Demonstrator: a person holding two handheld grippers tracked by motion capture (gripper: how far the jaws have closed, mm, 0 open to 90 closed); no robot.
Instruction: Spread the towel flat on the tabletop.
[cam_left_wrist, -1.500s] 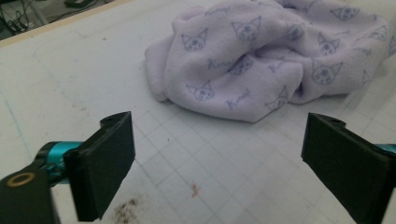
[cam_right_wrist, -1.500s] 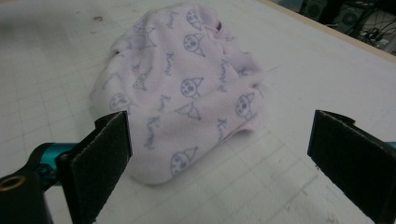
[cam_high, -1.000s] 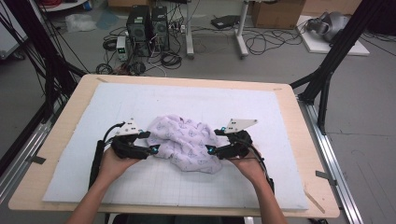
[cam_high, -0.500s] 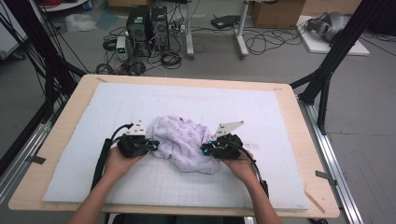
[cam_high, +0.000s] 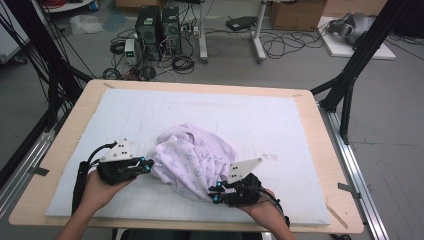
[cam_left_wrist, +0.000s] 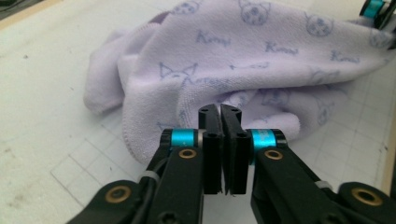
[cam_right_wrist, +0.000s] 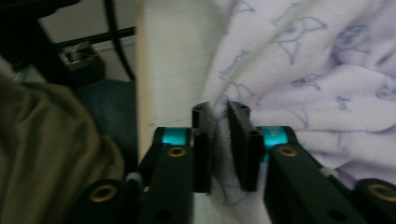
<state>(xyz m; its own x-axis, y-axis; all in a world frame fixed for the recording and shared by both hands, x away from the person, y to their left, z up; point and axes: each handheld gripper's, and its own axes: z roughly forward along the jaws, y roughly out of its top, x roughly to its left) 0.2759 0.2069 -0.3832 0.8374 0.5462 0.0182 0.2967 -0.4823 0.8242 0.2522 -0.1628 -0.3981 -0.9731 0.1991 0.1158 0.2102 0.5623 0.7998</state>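
**A:** How do you read the 2 grips? On the left gripper (cam_left_wrist: 221, 116) the jaws stand almost together with just a thin slit, and I think there's a fold of the lilac towel (cam_high: 195, 160) edge nipped at the tips, but it's thin. They've just been easing open a bit too, so that pinch looks shaky.

**B:** Right gripper (cam_right_wrist: 221, 116) is clearer: jaws part open with a thick wad of towel between them, pads pressing on it. Those also just let out a little, cloth is in there though.

**A:** So to spread it well, I'd say keep both pinches on the hem itself, not on a bunched layer, then pull the hands apart low over the worktop (cam_high: 300, 120).

**B:** Yeah. Out past the jaws the towel is a crumpled heap between the 2 grippers, lying on the white mat (cam_high: 150, 107) near the person's edge.
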